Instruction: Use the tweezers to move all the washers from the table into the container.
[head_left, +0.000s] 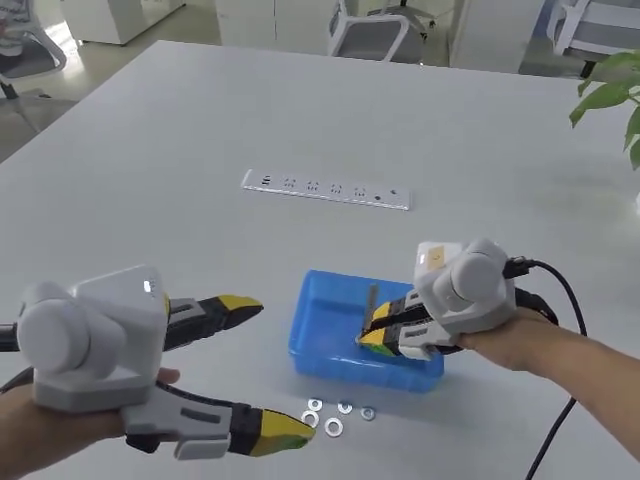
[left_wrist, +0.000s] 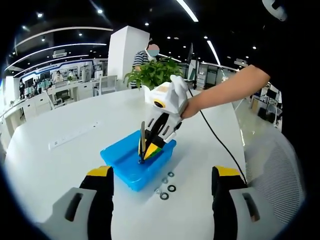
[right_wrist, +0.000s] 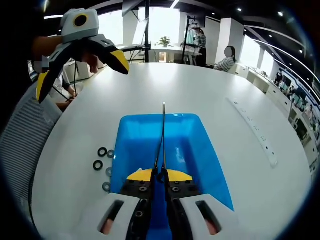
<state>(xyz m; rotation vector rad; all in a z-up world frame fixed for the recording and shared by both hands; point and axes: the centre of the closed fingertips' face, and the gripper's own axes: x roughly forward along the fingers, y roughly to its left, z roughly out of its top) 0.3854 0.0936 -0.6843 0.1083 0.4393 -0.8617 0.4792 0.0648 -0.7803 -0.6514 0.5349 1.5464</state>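
The right tongs (head_left: 378, 338) are clamped on a pair of tweezers (head_left: 371, 312), the yellow-tipped jaws pressed together around the tool's shaft. In the right gripper view the tweezers run straight out from the closed jaws, thin arms pinched to a point over the inside of the blue container (head_left: 325, 330). In the left gripper view the tip dips just inside the tray's open top. Whether it holds anything is too small to tell.

The washers (head_left: 335, 415) lie in a small loose cluster on the white bench (head_left: 150, 150) - just beside the container's near wall, outside it. A few are dark rings, the others paler. None touches the tweezers.

The left tongs (head_left: 262, 368) hang wide open and hold nothing, with one jaw above the other in the head view. They sit low at the person's left, near the washers but apart from them.

Farther back on the bench lies a white power strip (head_left: 325, 190), well apart from the container. Leaves of a potted plant (head_left: 610, 95) come in at the right edge.
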